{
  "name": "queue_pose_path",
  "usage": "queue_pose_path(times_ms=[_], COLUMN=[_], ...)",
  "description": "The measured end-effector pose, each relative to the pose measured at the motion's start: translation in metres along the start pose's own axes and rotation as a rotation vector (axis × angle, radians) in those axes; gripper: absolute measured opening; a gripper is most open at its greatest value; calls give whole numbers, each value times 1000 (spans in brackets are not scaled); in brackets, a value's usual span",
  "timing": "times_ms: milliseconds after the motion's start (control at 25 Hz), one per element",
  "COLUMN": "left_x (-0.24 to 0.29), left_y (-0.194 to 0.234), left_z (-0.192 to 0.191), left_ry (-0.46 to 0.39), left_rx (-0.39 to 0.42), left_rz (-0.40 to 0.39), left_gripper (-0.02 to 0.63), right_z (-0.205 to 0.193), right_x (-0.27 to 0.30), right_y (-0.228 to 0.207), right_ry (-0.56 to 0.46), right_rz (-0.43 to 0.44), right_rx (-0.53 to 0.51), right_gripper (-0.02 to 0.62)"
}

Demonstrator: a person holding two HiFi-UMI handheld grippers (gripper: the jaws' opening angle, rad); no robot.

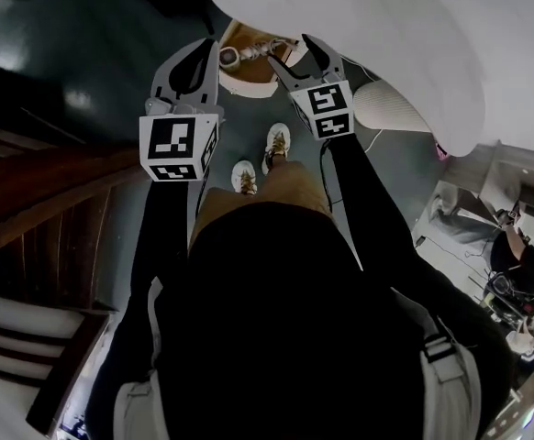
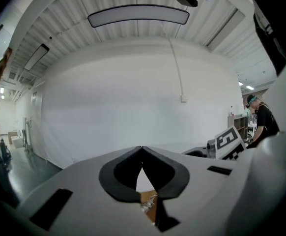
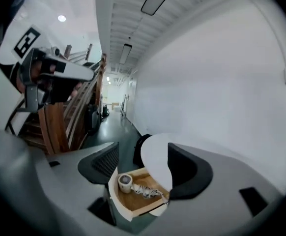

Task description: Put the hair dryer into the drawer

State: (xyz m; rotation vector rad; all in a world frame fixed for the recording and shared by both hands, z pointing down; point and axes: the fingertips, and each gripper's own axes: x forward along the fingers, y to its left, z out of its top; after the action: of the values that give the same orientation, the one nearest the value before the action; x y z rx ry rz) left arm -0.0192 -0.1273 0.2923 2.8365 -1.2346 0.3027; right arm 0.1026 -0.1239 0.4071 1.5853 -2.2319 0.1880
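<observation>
The hair dryer (image 3: 126,181) is seen lying in the open drawer (image 3: 133,211), well beyond both grippers and touched by neither. The left gripper (image 2: 142,150) is held with its fingers pressed together on nothing. The right gripper (image 3: 143,161) is held with its fingers spread apart and empty.

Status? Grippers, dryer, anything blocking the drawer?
Left gripper shut, empty; right gripper open, empty. Hair dryer lying in the open drawer, cord beside it. Nothing in the way.
</observation>
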Motion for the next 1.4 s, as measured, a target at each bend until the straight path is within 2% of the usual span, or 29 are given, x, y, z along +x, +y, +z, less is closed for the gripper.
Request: queue_pose_path(times_ms=[120,400,640,800,1120,1160,1240,1280,1400], left_x=[-3,-16,-28,-39,-43,-43,-43,-43,-46], left_y=[-9,-21,-28,-32,-37,-38,-41,-43,-46], left_z=[14,37,51,50,48,48,49,50,55], left_ry=[-14,-67,-108,-126,-125,-126,-128,-130,-145], left_rx=[85,100,123,121,118,119,122,124,139], left_rz=[-16,-52,-70,-73,-86,-89,-94,-96,-92], left_gripper=[15,15,15,15,16,15,15,16,16], right_z=[37,99,110,111,118,118,115,113,111], right_x=[-19,-61,-86,-100,-113,-114,-118,-120,-127], right_y=[-6,9,20,27,40,39,35,31,26], right_ry=[-105,-272,-311,-322,-341,-337,-319,-307,-301], right_rz=[-18,-37,-68,-115,-82,-83,-111,-128,-133], right_rx=[24,75,68,21,1,1,0,-1,9], right_gripper=[318,318,318,318,316,301,187,39,26])
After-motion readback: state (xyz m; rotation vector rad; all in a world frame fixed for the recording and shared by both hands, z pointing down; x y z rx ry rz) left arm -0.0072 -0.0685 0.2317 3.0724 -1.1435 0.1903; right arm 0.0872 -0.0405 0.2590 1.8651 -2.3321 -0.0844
